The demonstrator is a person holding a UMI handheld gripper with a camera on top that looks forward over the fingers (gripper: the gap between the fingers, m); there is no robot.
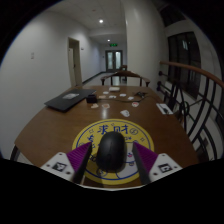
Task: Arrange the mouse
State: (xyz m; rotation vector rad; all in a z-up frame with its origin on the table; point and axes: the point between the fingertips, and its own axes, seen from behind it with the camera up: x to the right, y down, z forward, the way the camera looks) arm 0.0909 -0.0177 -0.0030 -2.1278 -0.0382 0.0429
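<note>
A black mouse (111, 152) rests on a round yellow mat (129, 134) with red characters, near the front edge of a round wooden table (55, 125). My gripper (112, 160) is low over the mat with the mouse between its two fingers. The purple pads (86, 160) stand at either side of the mouse with a narrow gap on each side. The gripper is open. The mouse's rear end is hidden at the bottom of the view.
A dark laptop (70, 100) lies at the table's far left. Papers and small items (118, 95) lie at the far middle. A dark box (165, 108) sits at the right. A railing (200, 95) stands to the right, and a corridor with doors lies beyond.
</note>
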